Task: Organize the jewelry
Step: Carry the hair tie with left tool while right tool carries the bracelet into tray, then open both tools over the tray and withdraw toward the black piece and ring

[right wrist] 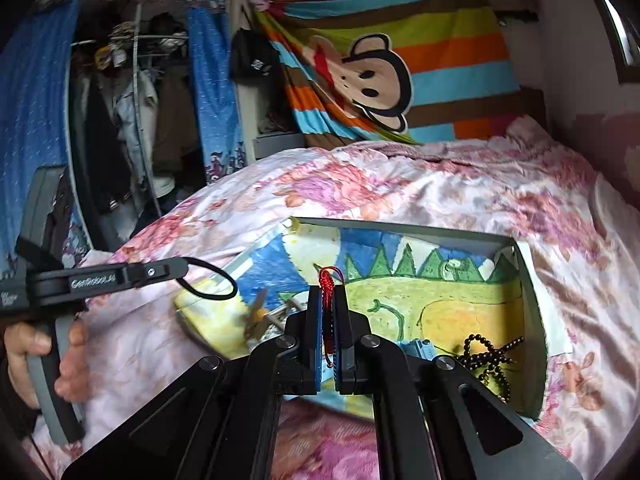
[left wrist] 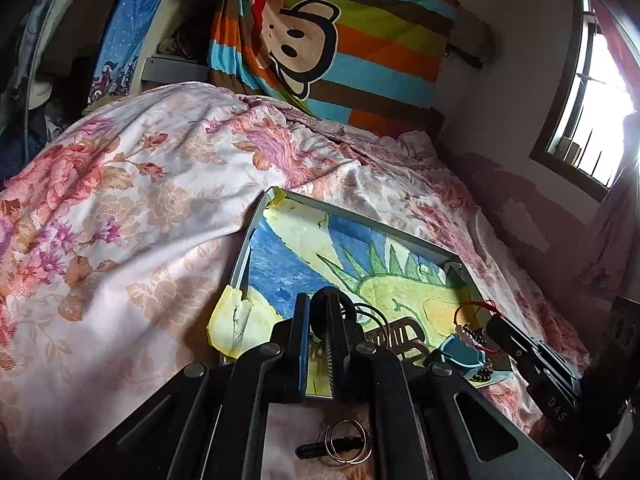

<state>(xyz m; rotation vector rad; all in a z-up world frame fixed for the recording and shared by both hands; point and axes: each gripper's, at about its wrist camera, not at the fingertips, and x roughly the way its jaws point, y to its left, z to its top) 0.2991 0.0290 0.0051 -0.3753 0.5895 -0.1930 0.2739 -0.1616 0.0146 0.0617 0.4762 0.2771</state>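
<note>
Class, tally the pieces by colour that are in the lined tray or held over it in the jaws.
Red cord bracelet: 1
Black hair tie: 1
Dark bead bracelet: 1
Blue ring box: 1
Total: 4

Matt grey card tray point(right wrist: 532, 320) w/ crayoned paper liner point(right wrist: 440, 300), floral cloth quilt point(left wrist: 120, 200).

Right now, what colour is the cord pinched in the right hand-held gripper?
Red: a knotted red string bracelet between the right hand-held gripper fingers, clearest in the right wrist view.
</note>
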